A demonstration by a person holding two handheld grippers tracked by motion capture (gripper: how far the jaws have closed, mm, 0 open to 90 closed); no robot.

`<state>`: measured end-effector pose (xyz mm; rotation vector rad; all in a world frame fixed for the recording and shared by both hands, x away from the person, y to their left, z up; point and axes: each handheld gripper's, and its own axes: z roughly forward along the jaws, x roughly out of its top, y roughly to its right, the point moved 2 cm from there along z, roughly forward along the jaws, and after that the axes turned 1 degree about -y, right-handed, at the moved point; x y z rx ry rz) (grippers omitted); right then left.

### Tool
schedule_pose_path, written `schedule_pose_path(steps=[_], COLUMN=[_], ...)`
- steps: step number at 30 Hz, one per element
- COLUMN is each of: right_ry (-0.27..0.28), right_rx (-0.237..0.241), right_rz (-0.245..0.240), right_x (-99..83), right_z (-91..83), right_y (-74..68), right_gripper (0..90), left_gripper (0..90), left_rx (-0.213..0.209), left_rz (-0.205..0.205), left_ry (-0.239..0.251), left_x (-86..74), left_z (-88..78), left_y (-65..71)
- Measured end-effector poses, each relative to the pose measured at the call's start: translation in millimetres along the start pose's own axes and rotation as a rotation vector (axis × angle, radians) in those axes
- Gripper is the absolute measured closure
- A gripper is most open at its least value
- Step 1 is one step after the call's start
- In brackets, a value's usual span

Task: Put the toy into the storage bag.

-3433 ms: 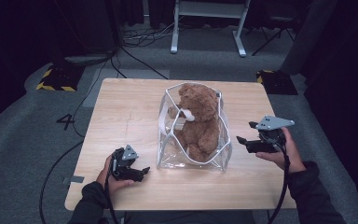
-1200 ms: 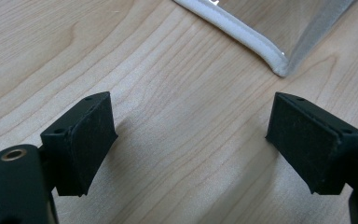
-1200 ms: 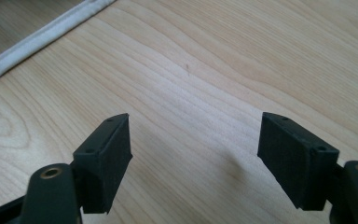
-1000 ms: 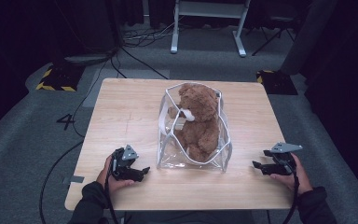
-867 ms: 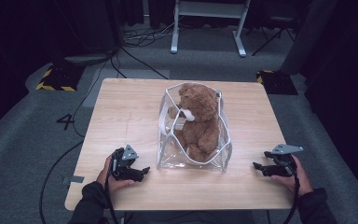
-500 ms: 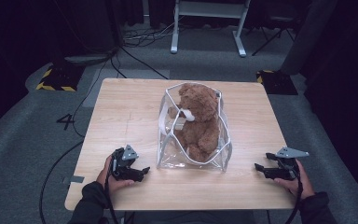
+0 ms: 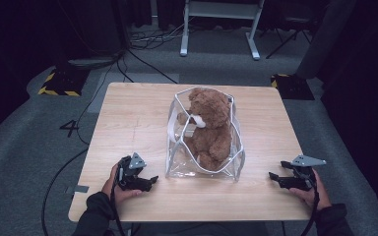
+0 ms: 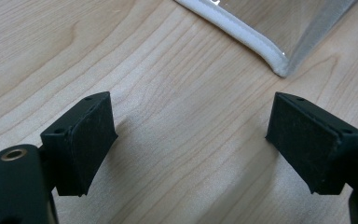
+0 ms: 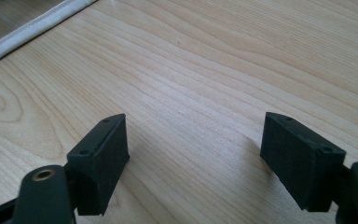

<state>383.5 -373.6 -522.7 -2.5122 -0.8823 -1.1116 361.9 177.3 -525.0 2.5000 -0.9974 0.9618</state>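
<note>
Wooden tabletop (image 7: 128,123) held a soft, light teddy bear (image 7: 210,125) in a floppy clear bag (image 7: 229,164), mid-frame, best grabbed by its white rim; both tools, left tool (image 7: 145,182) and right tool (image 7: 275,178), stood wide and empty.

Bright, evenly lit table (image 7: 138,113), dark dim surroundings, soft shadows, slightly soft high view, sharp close-ups

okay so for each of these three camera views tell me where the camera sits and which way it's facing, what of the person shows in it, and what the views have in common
High view: above the person's side, looking forward and down on the table; shows forearms, left gripper, right gripper, teddy bear in clear bag.
Left gripper view: on the left gripper, facing the tabletop and a bag corner; jaws apart, empty.
Right gripper view: on the right gripper, facing the tabletop and the bag's white edge; jaws apart, empty.
Shared: the wooden table and the bag.
</note>
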Motion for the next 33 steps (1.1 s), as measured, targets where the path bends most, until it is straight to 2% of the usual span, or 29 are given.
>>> schedule_pose_path(steps=[33], right_ry=[-0.008], right_rx=[0.001], right_rz=[-0.011], right_x=[0.3], right_z=[0.8], right_y=[-0.8], right_gripper=[18.9], left_gripper=[14.9], left_rx=[-0.003], left_rz=[-0.004], left_ry=[-0.001], left_x=[1.1], left_z=[1.2], left_y=[-0.5])
